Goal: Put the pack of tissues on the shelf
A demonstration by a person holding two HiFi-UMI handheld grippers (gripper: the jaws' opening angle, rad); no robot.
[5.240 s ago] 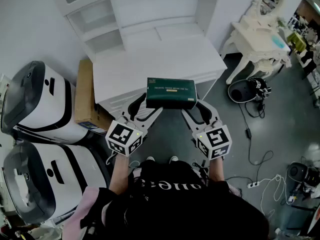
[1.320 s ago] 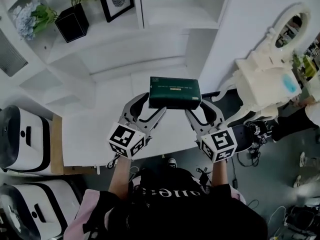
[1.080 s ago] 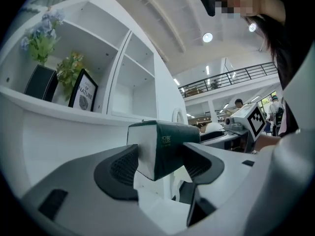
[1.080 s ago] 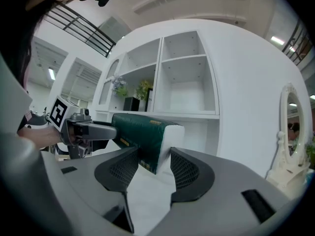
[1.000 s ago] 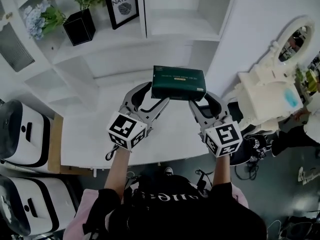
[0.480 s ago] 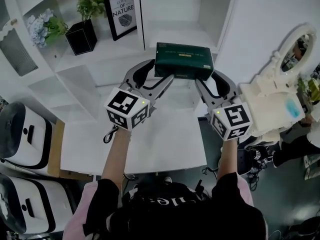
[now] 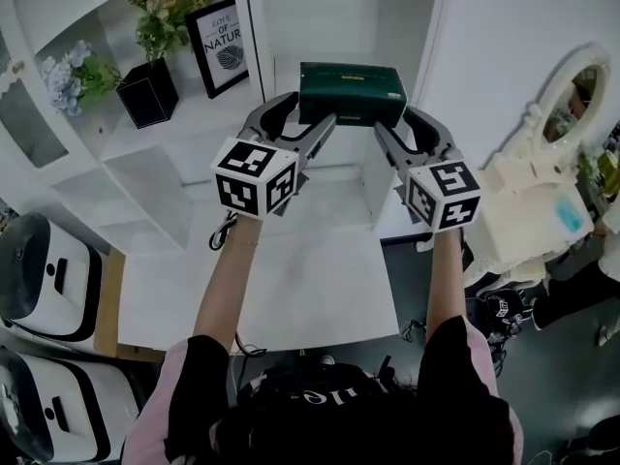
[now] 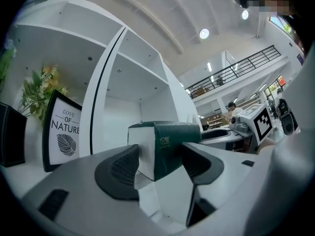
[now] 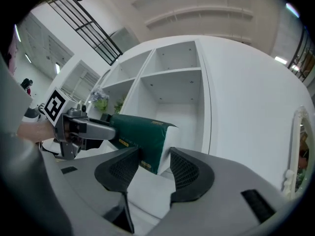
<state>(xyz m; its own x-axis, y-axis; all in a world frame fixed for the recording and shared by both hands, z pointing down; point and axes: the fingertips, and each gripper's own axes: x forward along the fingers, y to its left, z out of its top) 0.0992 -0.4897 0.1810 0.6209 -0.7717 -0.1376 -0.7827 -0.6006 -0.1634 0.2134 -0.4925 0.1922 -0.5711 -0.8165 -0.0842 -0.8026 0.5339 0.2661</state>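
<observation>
1. The pack (image 7: pixel 353 93) hangs in the air before the open shelf (image 7: pixel 329 17) compartment, not yet resting on a board. My left gripper (image 7: pixel 302 122) is clamped on its left end and my right gripper (image 7: pixel 399 124) on its right end.
2. Each gripper pinches only an end of a soft pack. If one lets go first, I expect the pack to swing down and fall to the surface (image 7: pixel 320 279).
3. If I push in crooked, an end may catch the divider (image 7: pixel 250 66).
4. Squeezing harder could crush the pack.
</observation>
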